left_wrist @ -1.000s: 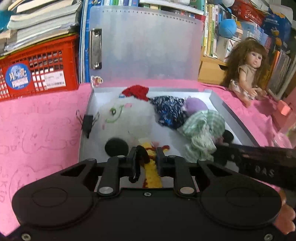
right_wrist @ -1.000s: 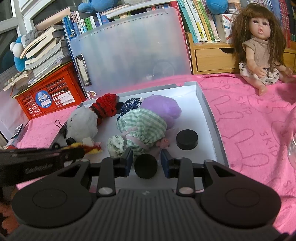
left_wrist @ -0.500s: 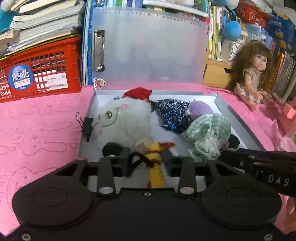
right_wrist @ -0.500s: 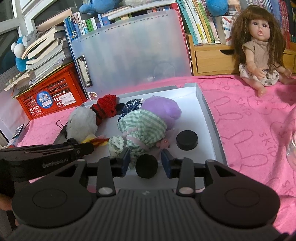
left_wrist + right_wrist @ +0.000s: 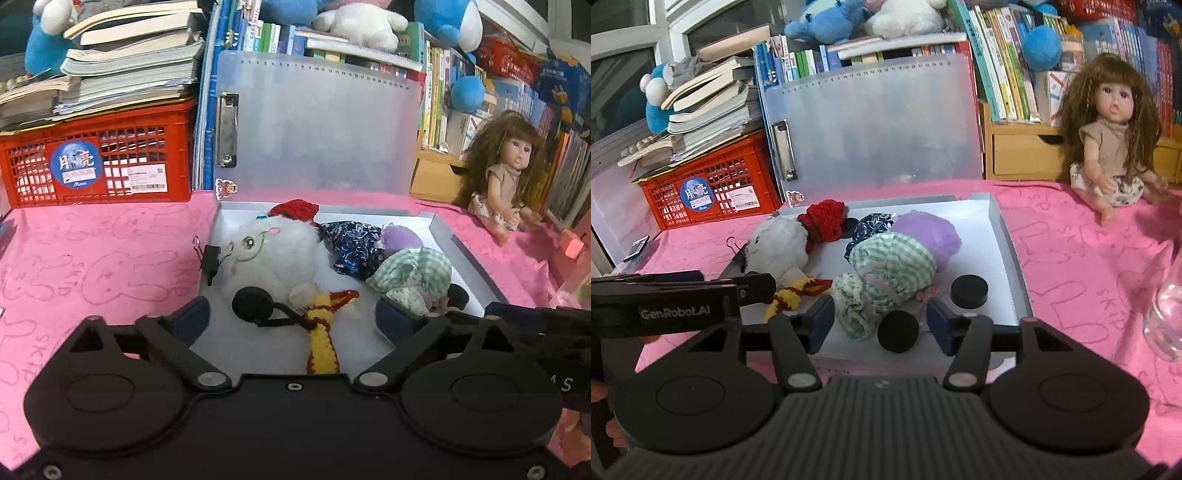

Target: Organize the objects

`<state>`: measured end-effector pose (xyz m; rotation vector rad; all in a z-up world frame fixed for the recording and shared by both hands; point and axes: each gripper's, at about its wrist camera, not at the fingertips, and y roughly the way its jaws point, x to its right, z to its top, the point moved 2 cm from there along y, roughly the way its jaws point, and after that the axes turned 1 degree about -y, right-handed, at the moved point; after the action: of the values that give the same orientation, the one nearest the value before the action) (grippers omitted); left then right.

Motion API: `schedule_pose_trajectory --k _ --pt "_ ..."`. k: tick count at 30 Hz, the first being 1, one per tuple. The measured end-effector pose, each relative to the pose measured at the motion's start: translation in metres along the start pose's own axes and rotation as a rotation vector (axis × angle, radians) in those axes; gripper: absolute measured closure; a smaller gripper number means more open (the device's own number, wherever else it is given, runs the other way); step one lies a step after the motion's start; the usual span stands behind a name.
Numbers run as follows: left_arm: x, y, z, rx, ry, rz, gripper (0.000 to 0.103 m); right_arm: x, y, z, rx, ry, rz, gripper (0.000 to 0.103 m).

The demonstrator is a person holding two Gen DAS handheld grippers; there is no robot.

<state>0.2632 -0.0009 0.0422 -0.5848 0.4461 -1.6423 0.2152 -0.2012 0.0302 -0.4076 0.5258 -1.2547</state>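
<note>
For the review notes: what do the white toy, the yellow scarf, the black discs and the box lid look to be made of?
White toy: fluffy plush, from its long fuzzy pile.
Yellow scarf: knitted or crocheted yarn, with visible stitches and red stripes.
Black discs: matte and smooth, probably plastic or rubber; the look leaves it open.
Box lid: frosted translucent plastic, with a moulded ruler scale and a shiny metal clip.

glass [image 5: 1167, 317]: we see it cut off at the right edge
crate label [image 5: 147, 180]: print too small for us
</note>
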Motion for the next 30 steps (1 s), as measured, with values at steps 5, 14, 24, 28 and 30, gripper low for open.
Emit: schedule_pose_trajectory --k 5,14,24,28,30 --pt "-0.002 -0.013 -0.006 -0.001 -0.004 0.014 0.000 -0.001 -0.011 -0.004 0.018 -0.013 -0.011 0.026" --pt "-0.001 -0.031 -0.022 -0.005 0.021 0.021 0.000 -0.002 -0.027 -0.016 0.033 -0.041 -0.031 0.018" --pt "-0.004 -0.041 -0.035 -0.024 0.009 0.017 0.000 -0.001 -0.040 -0.023 0.046 -0.043 -0.047 0.014" --pt "-0.007 -0.043 -0.048 -0.032 0.006 0.026 0.000 -0.001 -0.042 -0.033 0.041 -0.055 -0.063 0.012" --pt "-0.008 -0.041 -0.057 -0.046 0.011 0.042 0.000 -0.001 -0.042 -0.040 0.032 -0.062 -0.069 0.012"
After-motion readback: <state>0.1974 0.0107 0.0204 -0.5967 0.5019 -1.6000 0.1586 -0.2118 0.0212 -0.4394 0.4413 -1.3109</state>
